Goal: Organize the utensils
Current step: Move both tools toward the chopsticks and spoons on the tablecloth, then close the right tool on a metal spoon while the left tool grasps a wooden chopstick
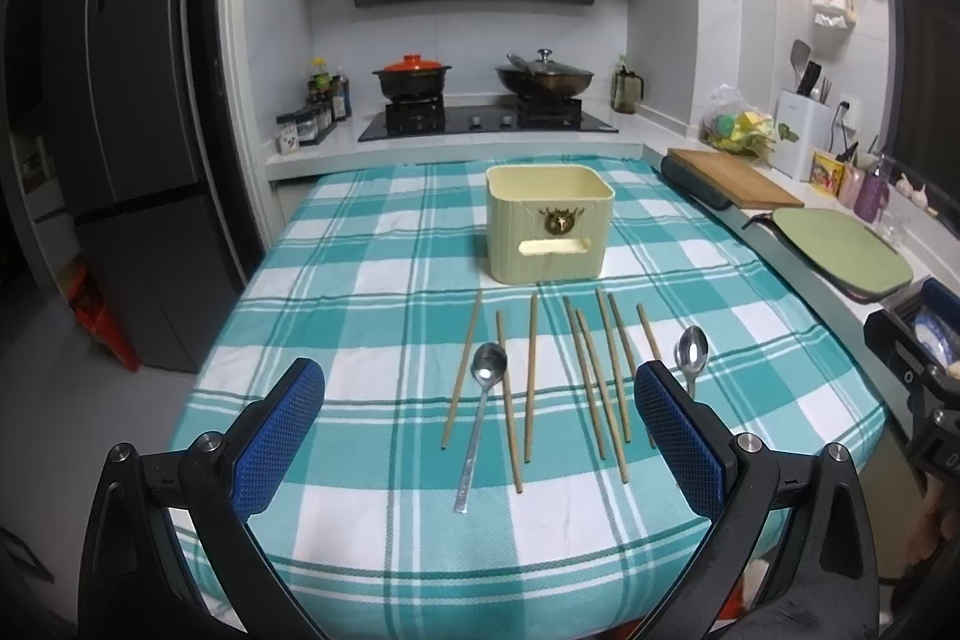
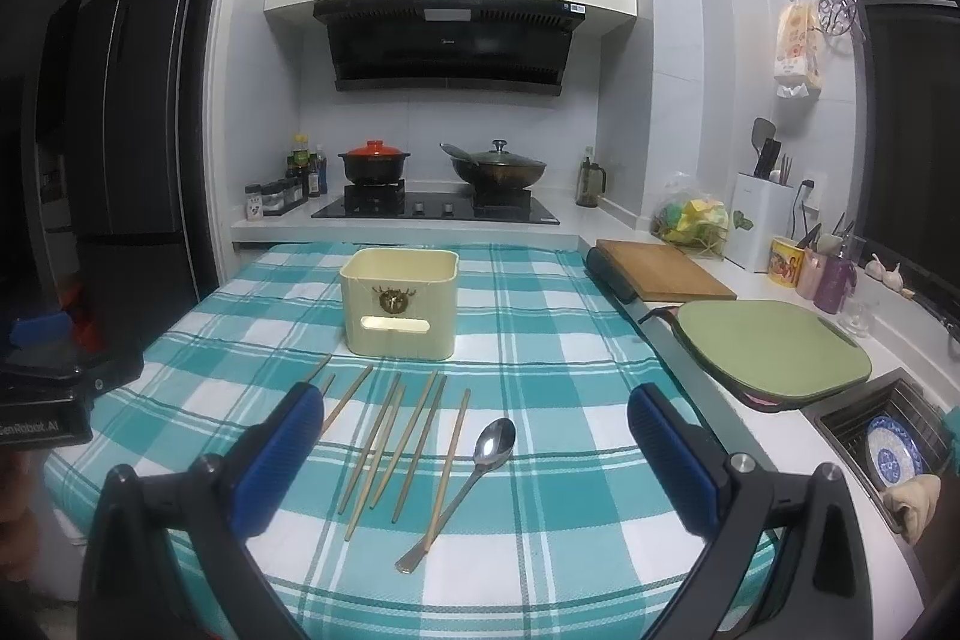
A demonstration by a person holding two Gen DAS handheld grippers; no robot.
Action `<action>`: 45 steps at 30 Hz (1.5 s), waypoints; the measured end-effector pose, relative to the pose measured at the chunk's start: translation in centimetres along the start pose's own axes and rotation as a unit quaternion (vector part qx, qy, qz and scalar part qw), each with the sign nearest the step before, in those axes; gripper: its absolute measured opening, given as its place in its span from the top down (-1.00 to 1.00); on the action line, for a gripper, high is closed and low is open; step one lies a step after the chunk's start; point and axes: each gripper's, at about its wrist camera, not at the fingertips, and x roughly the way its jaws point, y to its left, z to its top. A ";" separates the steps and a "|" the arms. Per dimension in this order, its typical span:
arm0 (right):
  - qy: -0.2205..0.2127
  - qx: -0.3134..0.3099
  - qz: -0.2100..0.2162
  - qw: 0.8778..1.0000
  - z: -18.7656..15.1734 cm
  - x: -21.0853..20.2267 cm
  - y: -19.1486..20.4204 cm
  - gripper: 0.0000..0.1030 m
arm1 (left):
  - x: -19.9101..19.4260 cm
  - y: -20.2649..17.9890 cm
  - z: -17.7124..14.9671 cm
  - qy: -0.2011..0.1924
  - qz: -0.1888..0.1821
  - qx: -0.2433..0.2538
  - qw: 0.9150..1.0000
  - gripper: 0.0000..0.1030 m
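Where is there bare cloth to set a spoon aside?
Free patches: left of the leftmost chopstick out to the table edge, both sides of the bin, and the near strip below the utensil handles. Crowded: the row in front of the bin, chopsticks between the two spoons.

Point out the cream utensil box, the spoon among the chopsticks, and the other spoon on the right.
cream utensil box (image 1: 549,235), left wrist view, front wall.
spoon among the chopsticks (image 1: 489,363), left wrist view, its bowl.
right-hand spoon (image 2: 495,443), right wrist view, its bowl.
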 end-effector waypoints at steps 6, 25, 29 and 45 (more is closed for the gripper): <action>0.023 0.010 0.004 1.000 0.1 1.5 -0.3 -1.00 | 0.8 0.1 -0.1 -0.003 -0.004 -0.006 1.000 -0.99; 0.121 0.048 0.003 0.991 -3.1 9.0 -5.0 -1.00 | 9.0 4.7 -3.9 0.106 0.012 -0.038 0.994 -1.00; 0.157 0.080 0.015 0.984 -4.2 12.0 -6.3 -1.00 | 11.0 4.1 -3.8 0.116 0.018 -0.015 0.993 -0.99; 0.274 0.125 0.040 0.953 -9.4 25.6 -4.3 -0.56 | 15.6 4.6 -4.0 0.150 0.010 -0.015 0.988 -0.99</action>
